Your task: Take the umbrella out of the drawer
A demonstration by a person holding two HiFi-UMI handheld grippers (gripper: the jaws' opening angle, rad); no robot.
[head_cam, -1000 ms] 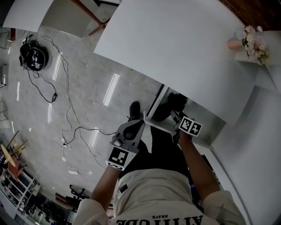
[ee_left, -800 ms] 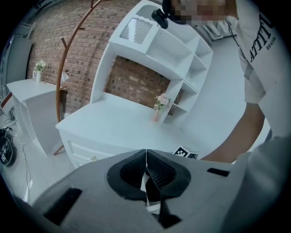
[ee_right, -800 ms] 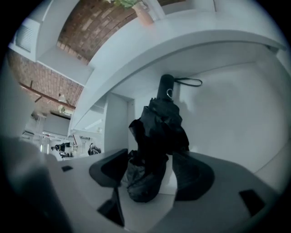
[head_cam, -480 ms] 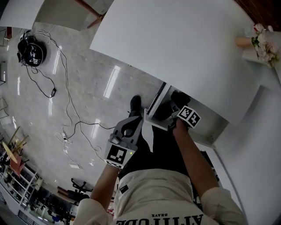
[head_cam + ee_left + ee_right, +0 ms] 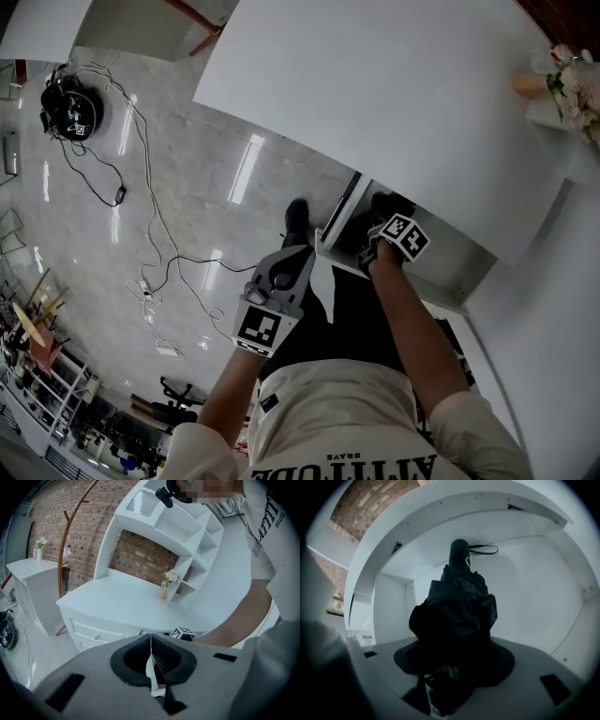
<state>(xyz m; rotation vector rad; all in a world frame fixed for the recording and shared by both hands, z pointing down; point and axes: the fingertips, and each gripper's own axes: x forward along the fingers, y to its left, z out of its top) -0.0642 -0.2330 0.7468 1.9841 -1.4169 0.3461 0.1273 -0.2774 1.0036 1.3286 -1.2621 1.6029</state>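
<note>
A folded black umbrella (image 5: pixel 457 606) lies in the open white drawer (image 5: pixel 339 264) under the desk top (image 5: pixel 375 94), its handle (image 5: pixel 458 550) and wrist strap at the far end. In the head view only a dark patch of the umbrella (image 5: pixel 384 202) shows. My right gripper (image 5: pixel 454 660) points steeply down into the drawer. Its jaws stand wide on either side of the umbrella's bunched fabric and have just been closing, and the cloth hides the pads. My left gripper (image 5: pixel 300 255) hangs shut in front of the drawer, holding nothing.
Cables trail across the glossy floor to a black headset (image 5: pixel 67 111) at the far left. A vase of flowers (image 5: pixel 574 82) stands on the desk's right end. A curved wooden coat stand (image 5: pixel 63 550) and a white shelf unit (image 5: pixel 178 522) rise behind the desk.
The right gripper has sunk deeper into the drawer and rolled, its marker cube turning. The left gripper has dropped slightly in front of the drawer.
</note>
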